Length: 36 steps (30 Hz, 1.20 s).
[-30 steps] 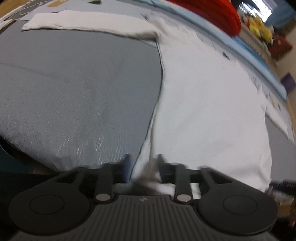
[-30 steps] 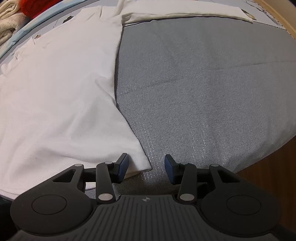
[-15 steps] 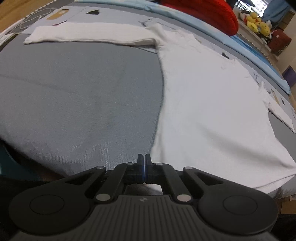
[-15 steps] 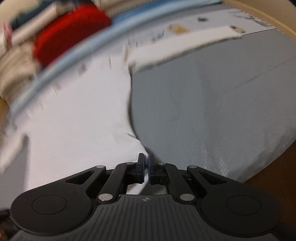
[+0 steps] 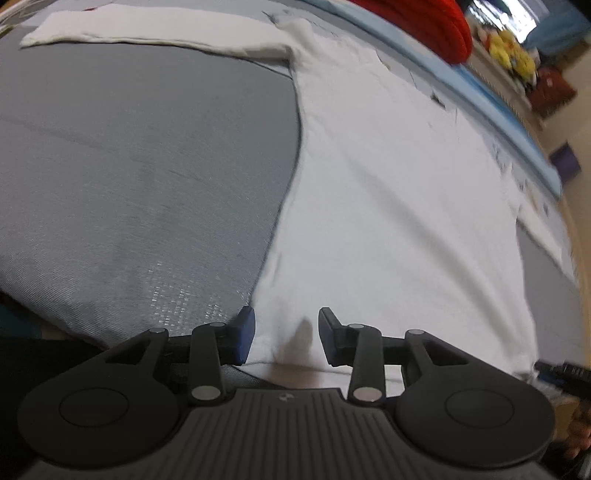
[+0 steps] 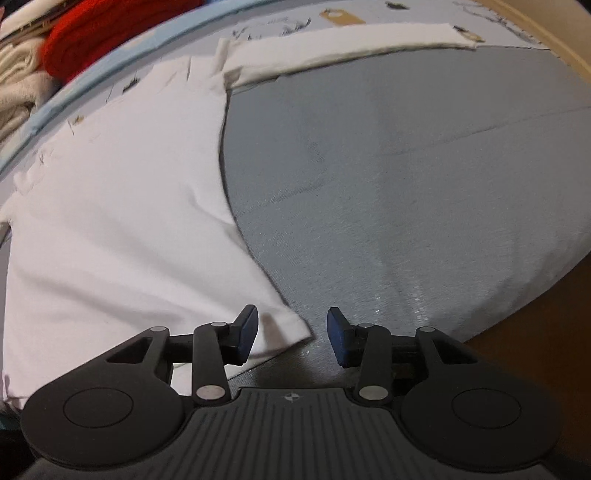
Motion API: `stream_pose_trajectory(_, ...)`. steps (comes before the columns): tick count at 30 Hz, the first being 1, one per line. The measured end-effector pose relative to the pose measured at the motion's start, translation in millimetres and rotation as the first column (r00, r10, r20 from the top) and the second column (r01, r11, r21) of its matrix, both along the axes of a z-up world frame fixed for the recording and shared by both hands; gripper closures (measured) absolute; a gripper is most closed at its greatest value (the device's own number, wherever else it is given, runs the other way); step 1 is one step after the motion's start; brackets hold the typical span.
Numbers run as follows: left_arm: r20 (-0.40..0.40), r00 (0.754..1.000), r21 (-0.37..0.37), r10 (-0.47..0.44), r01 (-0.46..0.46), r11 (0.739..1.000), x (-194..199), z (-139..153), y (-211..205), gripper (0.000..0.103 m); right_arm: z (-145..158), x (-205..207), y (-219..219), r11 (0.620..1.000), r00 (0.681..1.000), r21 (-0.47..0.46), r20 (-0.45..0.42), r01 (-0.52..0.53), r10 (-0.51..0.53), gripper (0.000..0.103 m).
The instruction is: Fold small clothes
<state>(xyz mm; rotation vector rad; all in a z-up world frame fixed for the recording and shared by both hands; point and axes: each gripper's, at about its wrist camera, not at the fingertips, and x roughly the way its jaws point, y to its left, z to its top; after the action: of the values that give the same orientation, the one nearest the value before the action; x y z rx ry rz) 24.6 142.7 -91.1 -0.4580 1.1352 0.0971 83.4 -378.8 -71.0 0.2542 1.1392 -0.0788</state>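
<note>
Two grippers, left [image 5: 282, 334] and right [image 6: 291, 334], jaws opening, each straddling a bottom corner of shirt [image 5: 388, 192] without pinching. Beyond, spread flat on grey cover [image 6: 406, 177], sleeves out, likely for folding. Farthest, red bundle [image 5: 424, 26].

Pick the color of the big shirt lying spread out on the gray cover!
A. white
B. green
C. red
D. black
A: the shirt spread flat on the gray cover is white all over, with one long sleeve stretched out sideways at the top.
</note>
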Motion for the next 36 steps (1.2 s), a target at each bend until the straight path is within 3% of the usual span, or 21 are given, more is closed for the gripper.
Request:
stream_pose_trajectory(2,-0.019,0.999,0.06,-0.05,0.051,0.997,3,-6,-9,0.067,-7,4,6,1.0,0.999,-0.009,-0.029,-0.021,0.021,0.06)
stream_pose_trajectory(3,-0.022,0.997,0.103,-0.078,0.08,0.992,3,-7,-14,0.077,-10,5,9,0.999,0.999,-0.009,-0.042,-0.032,0.032,0.06)
stream_pose_trajectory(4,-0.027,0.994,0.162,-0.103,0.106,0.981,2,-5,-18,0.103,-13,5,9,0.999,0.998,-0.009,-0.052,-0.039,0.038,0.06)
stream_pose_trajectory(7,-0.026,0.998,0.217,-0.055,0.06,0.974,-7,1,-7,0.103,-18,8,12,0.999,0.997,-0.014,-0.074,-0.036,0.035,0.06)
stream_pose_trajectory(9,-0.038,0.999,0.207,0.006,0.002,0.978,-11,2,8,0.103,-18,8,11,1.0,0.997,-0.01,-0.073,-0.028,0.027,0.06)
stream_pose_trajectory(12,-0.028,0.998,0.076,0.051,-0.049,0.996,-12,0,20,0.103,-18,8,7,1.0,0.997,-0.007,-0.076,-0.017,0.016,0.06)
stream_pose_trajectory(13,-0.011,0.999,0.015,0.047,-0.046,0.999,-10,1,18,0.095,-18,8,6,1.0,0.997,-0.01,-0.081,-0.014,0.013,0.06)
stream_pose_trajectory(15,0.011,1.0,-0.033,0.018,-0.018,0.999,-6,1,9,0.066,-18,7,4,1.0,0.997,-0.01,-0.081,-0.005,0.004,0.06)
stream_pose_trajectory(16,0.016,1.0,-0.022,0.006,-0.006,1.0,-3,1,3,0.045,-16,8,4,1.0,0.997,-0.006,-0.076,0.001,-0.001,0.06)
stream_pose_trajectory(19,-0.005,1.0,0.051,-0.031,0.031,0.998,7,-6,-13,0.042,-12,6,4,1.0,0.999,0.01,-0.052,0.005,-0.004,0.06)
stream_pose_trajectory(21,-0.03,0.999,0.089,-0.043,0.046,0.995,10,-14,-19,0.049,-13,7,5,1.0,0.999,0.002,-0.054,-0.001,0.001,0.06)
stream_pose_trajectory(22,-0.036,0.997,0.138,-0.067,0.071,0.988,12,-15,-24,0.08,-14,7,6,1.0,0.998,-0.004,-0.06,-0.004,0.004,0.06)
stream_pose_trajectory(23,-0.038,0.994,0.193,-0.104,0.11,0.975,13,-14,-30,0.093,-15,7,6,1.0,0.998,-0.01,-0.066,-0.008,0.008,0.06)
stream_pose_trajectory(27,-0.02,0.998,0.188,-0.055,0.058,0.981,6,-6,-16,0.097,-16,8,7,1.0,0.997,-0.01,-0.071,-0.013,0.013,0.06)
stream_pose_trajectory(31,-0.038,0.999,0.078,0.006,-0.003,0.997,4,-10,-5,0.093,-18,10,6,1.0,0.997,-0.01,-0.074,-0.016,0.015,0.06)
stream_pose_trajectory(35,-0.046,0.999,0.087,-0.01,0.014,0.996,12,-13,-5,0.095,-18,12,7,1.0,0.996,-0.014,-0.08,-0.027,0.026,0.06)
stream_pose_trajectory(36,-0.041,0.999,0.098,-0.025,0.029,0.995,10,-11,-6,0.096,-19,11,8,0.999,0.996,-0.014,-0.084,-0.035,0.034,0.071)
